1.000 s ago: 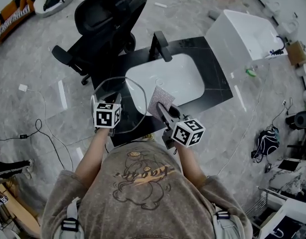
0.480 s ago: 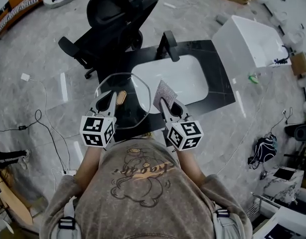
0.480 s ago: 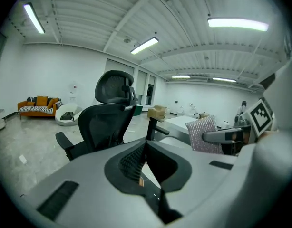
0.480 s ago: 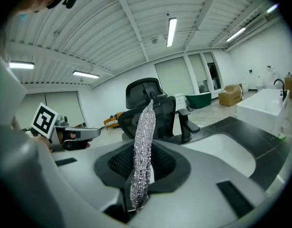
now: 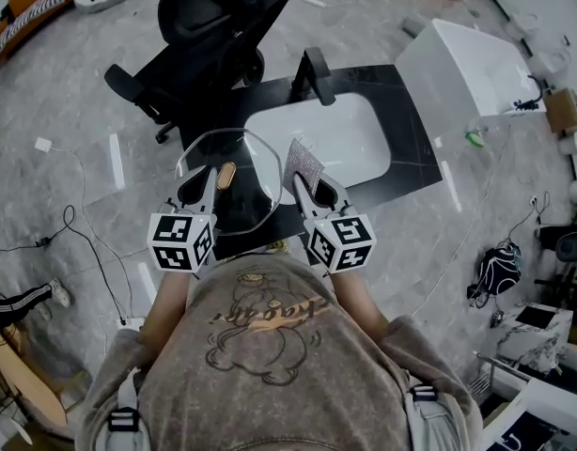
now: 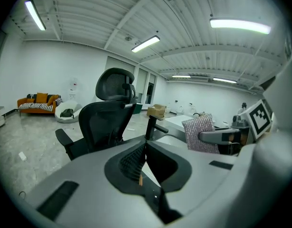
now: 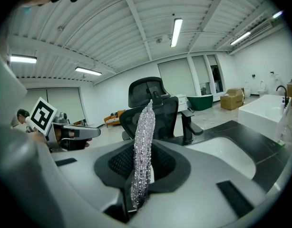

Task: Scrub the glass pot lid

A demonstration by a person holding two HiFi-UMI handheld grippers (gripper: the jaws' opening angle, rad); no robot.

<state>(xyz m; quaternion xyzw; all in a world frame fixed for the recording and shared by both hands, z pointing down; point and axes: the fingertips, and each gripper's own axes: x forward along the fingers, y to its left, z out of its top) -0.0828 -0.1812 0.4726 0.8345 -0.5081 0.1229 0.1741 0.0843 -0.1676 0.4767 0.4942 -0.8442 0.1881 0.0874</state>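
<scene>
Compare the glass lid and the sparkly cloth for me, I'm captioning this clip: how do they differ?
The glass pot lid is clear and round; the scrub cloth is silvery, sparkly and rectangular. The lid is far larger than the cloth. The left gripper holds the lid, the right gripper the cloth. Both are clamped in shut jaws.

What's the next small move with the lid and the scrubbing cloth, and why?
Probably swing the right tool leftward to lay the silver cloth against the glass lid: the left tool holds the lid raised, and cloth and glass are apart.
</scene>
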